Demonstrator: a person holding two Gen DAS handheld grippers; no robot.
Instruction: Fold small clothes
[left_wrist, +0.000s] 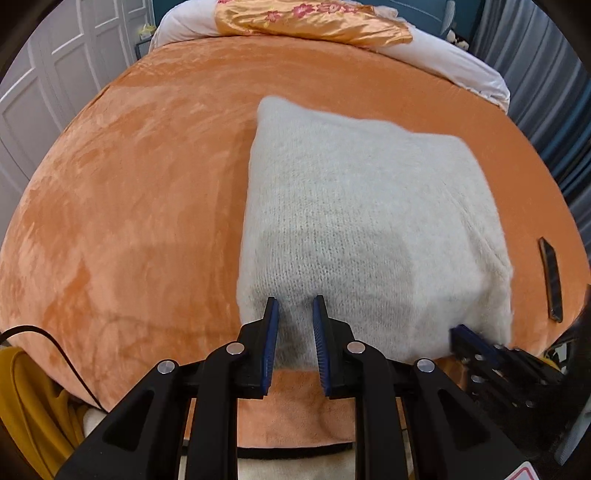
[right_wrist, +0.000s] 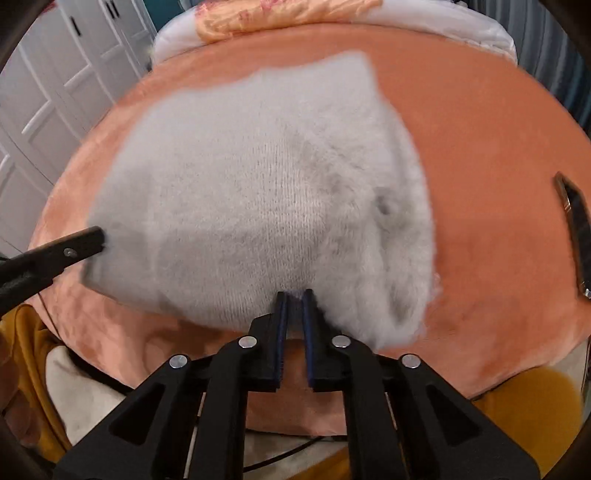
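- Orange plush bedspread (left_wrist: 129, 192), velvety, covers the bed; one satin floral pillow (left_wrist: 310, 18) at the far end.
- One fuzzy white knit sweater (left_wrist: 369, 206), folded roughly square, lies mid-bed.
- One dark flat phone (left_wrist: 552, 280) right of it.
- Left gripper (left_wrist: 295, 306): clamped on sweater's near edge.
- Right gripper (right_wrist: 294, 297): pinching the near edge too.

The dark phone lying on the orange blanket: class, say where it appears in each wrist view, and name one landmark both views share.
Left wrist view: the phone lies at the far right edge, right of the white sweater.
Right wrist view: the phone is again at the far right edge.
Shared landmark: the white sweater.
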